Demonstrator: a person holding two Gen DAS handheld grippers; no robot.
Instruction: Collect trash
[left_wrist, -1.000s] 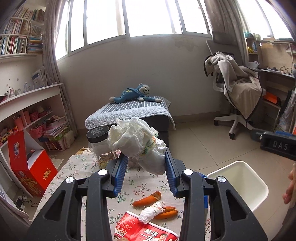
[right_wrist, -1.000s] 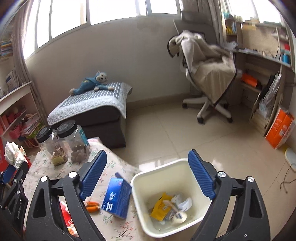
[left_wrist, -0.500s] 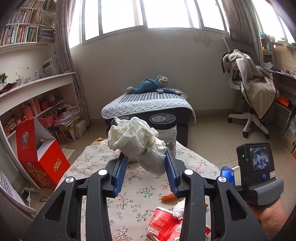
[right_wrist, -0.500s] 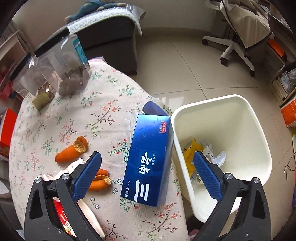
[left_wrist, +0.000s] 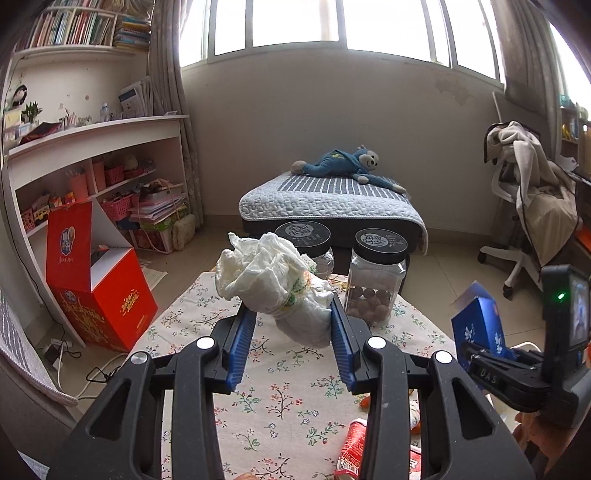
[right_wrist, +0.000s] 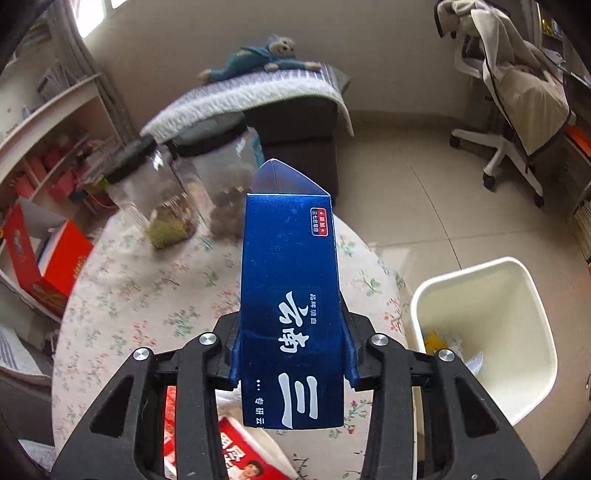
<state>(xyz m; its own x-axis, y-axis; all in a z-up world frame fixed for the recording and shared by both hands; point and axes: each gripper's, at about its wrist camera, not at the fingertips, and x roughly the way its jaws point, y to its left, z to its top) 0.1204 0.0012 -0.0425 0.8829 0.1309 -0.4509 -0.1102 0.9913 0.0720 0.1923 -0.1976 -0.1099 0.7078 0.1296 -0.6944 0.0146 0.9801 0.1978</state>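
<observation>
My left gripper (left_wrist: 291, 336) is shut on a crumpled white wad of tissue (left_wrist: 273, 284) and holds it above the floral tablecloth (left_wrist: 280, 406). My right gripper (right_wrist: 291, 354) is shut on a blue carton box (right_wrist: 291, 295) with white characters, lifted off the table; the box also shows in the left wrist view (left_wrist: 480, 325). A white trash bin (right_wrist: 517, 288) with some wrappers inside stands on the floor to the right of the table. A red wrapper (right_wrist: 243, 458) and orange peel (left_wrist: 364, 402) lie on the table near its front.
Two clear jars with black lids (left_wrist: 376, 280) stand at the table's far edge. A red carton (left_wrist: 99, 291) sits on the floor left, by shelves. An ottoman with a blue plush toy (left_wrist: 343, 166) is behind the table. An office chair (right_wrist: 509, 92) stands right.
My right gripper came down on the blue box, shut on it and lifted it off the table. My left gripper has kept hold of the tissue wad while swinging left.
</observation>
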